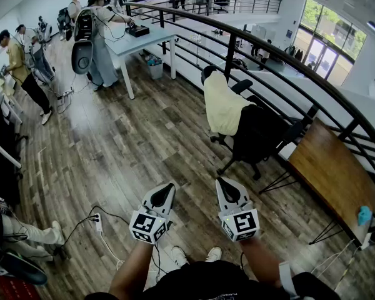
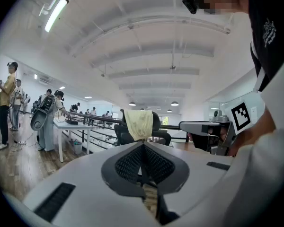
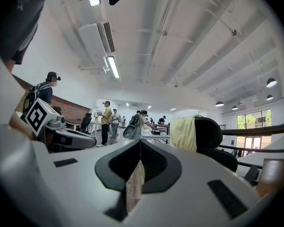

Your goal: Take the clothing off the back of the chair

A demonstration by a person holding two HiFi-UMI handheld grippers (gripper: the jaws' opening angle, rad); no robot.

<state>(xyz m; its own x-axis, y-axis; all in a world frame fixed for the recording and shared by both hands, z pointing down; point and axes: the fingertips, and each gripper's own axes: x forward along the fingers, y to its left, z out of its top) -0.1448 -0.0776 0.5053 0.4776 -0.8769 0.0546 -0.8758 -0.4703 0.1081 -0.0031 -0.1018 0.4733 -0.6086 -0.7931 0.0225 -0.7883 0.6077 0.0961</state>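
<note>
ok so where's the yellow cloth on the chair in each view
Head view: the yellow cloth is right of centre in the upper half, draped over the chair back.
Left gripper view: it is near the centre, at mid-height.
Right gripper view: it is right of centre, at mid-height.
Shared landmark: the black office chair it hangs on.

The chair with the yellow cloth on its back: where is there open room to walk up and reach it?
The wood floor between the person and the chair lies bare, up to the white table. Crowded: the railing runs close behind the chair, the brown table stands at its right, cables lie near the person's feet.
</note>
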